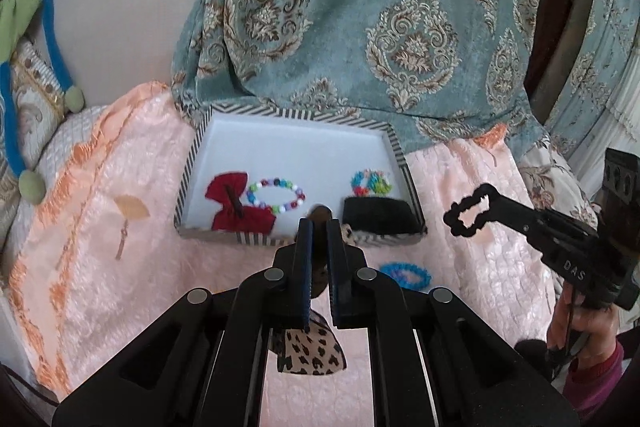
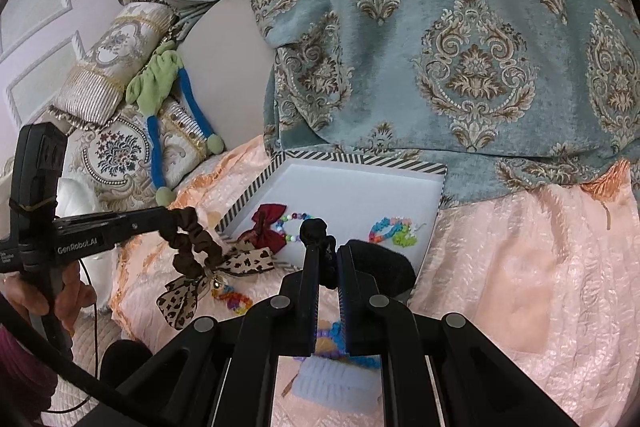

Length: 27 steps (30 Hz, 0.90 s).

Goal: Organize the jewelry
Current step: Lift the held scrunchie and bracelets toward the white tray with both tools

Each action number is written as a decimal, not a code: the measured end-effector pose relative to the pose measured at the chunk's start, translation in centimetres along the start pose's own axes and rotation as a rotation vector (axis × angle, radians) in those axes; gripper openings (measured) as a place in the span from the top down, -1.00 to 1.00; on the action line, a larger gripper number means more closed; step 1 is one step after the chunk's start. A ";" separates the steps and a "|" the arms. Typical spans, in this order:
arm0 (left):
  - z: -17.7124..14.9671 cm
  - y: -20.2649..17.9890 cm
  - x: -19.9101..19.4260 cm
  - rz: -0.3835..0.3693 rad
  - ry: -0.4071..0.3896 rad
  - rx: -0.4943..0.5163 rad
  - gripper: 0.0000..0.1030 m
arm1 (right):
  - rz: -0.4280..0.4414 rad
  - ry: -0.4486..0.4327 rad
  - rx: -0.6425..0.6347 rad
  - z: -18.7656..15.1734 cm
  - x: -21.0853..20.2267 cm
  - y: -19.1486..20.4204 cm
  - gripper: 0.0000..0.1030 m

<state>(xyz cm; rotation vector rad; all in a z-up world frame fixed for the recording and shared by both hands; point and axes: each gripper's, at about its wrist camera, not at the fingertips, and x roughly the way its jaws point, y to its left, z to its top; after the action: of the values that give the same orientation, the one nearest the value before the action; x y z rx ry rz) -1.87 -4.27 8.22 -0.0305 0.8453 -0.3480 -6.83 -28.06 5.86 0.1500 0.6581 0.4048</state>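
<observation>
On the bed — striped tray [image 1: 192,163] holds red bow [image 1: 236,205], bead bracelets | left gripper [image 1: 319,227] fingers pinching scrunchie [image 2: 192,247] | right gripper [image 2: 328,247] fingers pinching black scrunchie [image 2: 314,229] — blue bracelet [image 1: 406,275] left.

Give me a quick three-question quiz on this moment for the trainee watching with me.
1. True or false: the red bow lies inside the striped tray.
2. What is held in the jaws of the left gripper? A) a bead bracelet B) a brown scrunchie with a leopard-print ribbon C) nothing
3. Fill in: the blue bracelet lies outside the tray, on the pink ____.
Key: 1 true; 2 B; 3 blanket.
</observation>
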 end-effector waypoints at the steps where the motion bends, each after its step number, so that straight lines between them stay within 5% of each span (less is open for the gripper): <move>1: 0.4 -0.1 0.2 0.008 -0.005 0.002 0.91 | -0.003 0.001 0.000 0.2 0.2 -0.1 0.85; 10: 3.6 0.7 3.5 0.068 -0.017 0.010 0.91 | -0.008 0.032 0.006 1.8 3.3 -0.8 0.85; 16: 2.4 1.4 5.8 -0.019 0.078 -0.006 0.87 | 0.002 0.052 0.011 1.6 4.7 -1.1 0.85; 17: 1.8 1.3 6.3 -0.026 0.101 0.006 0.71 | 0.003 0.057 0.011 1.4 4.9 -1.2 0.85; 20: -0.5 1.2 8.4 -0.016 0.170 0.020 -0.38 | 0.009 0.075 0.017 0.9 5.8 -1.4 0.85; 24: -3.5 2.0 12.2 -0.012 0.290 -0.027 -0.38 | 0.017 0.093 0.017 0.5 6.4 -1.5 0.85; 27: -4.8 2.7 14.4 0.069 0.335 -0.050 -0.26 | 0.019 0.093 0.014 0.4 6.2 -1.4 0.85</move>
<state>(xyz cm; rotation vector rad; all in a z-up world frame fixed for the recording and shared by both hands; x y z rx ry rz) 4.12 -5.71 -5.91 0.0113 1.1836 -0.2705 -1.67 -26.77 2.27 0.1519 0.7513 0.4277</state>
